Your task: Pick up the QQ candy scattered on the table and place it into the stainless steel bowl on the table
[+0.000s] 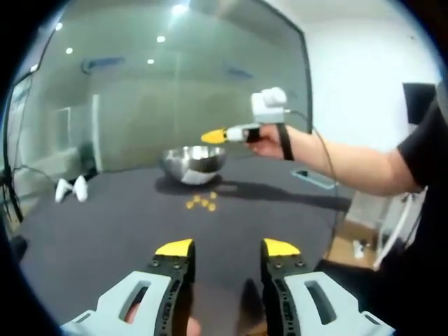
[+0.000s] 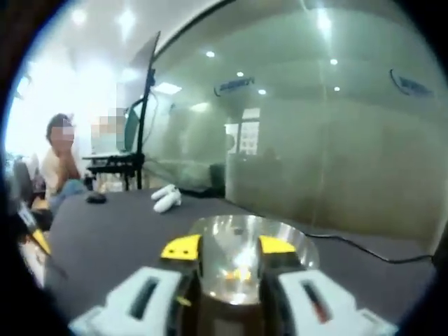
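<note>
Candy pieces point(image 1: 201, 203), small and yellow, lie in a loose cluster on the dark grey worktop point(image 1: 105, 224), just in front of the stainless steel bowl point(image 1: 193, 163). In the left gripper view the left claw point(image 1: 227, 247) hangs low over the near part of the worktop with its yellow-tipped jaws spread apart and nothing between them. Beyond it a hand point(image 1: 269, 142) holds the right claw point(image 1: 208, 136) up above the bowl's rim, its yellow tips pointing left; at that size I cannot tell from here whether they are parted. In the right gripper view the right claw point(image 2: 229, 246) sits directly over the bowl point(image 2: 241, 260), jaws apart, the shiny inside showing through the gap with some yellow-orange bits point(image 2: 238, 274) at the bottom. Two white objects point(image 2: 166, 198) rest further back on the worktop.
</note>
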A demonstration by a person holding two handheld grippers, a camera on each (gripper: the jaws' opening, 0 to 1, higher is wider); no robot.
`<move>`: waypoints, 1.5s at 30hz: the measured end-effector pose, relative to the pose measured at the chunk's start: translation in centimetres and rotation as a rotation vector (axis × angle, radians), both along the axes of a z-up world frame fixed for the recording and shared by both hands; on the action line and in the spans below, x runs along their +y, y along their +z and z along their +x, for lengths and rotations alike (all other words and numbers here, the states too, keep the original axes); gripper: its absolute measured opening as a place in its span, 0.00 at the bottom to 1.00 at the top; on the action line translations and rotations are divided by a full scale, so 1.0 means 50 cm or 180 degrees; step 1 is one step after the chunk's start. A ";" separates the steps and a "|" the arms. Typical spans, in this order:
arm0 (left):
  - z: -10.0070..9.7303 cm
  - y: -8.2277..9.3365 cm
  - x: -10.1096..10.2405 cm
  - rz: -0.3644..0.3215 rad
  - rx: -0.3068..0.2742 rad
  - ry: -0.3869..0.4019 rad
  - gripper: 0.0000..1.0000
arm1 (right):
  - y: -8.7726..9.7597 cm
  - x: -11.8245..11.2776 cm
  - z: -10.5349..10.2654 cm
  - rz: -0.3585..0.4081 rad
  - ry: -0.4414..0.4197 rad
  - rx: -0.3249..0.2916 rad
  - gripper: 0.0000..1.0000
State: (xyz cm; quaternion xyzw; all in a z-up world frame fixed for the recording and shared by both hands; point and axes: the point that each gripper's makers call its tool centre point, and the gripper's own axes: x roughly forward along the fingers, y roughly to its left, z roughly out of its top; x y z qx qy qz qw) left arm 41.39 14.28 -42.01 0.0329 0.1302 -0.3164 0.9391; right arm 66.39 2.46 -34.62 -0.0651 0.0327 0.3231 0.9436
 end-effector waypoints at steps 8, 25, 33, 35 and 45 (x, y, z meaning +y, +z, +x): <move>-0.005 0.008 0.007 -0.0031 -0.0015 0.0012 0.39 | -0.031 -0.003 -0.082 -0.0198 0.0382 0.0077 0.31; -0.011 -0.003 -0.024 0.0012 -0.0004 -0.0089 0.39 | -0.156 -0.032 -0.219 -0.0311 0.0779 0.0499 0.28; -0.023 -0.004 -0.045 0.0038 -0.0025 -0.0221 0.39 | -0.188 -0.019 -0.203 -0.0435 0.0793 0.0527 0.26; -0.021 -0.004 -0.041 0.0027 -0.0015 -0.0226 0.39 | -0.193 -0.012 -0.199 -0.0303 0.0805 0.0629 0.26; -0.015 -0.013 -0.027 0.0025 0.0023 -0.0166 0.39 | -0.236 0.019 -0.135 -0.0409 0.0636 0.0661 0.26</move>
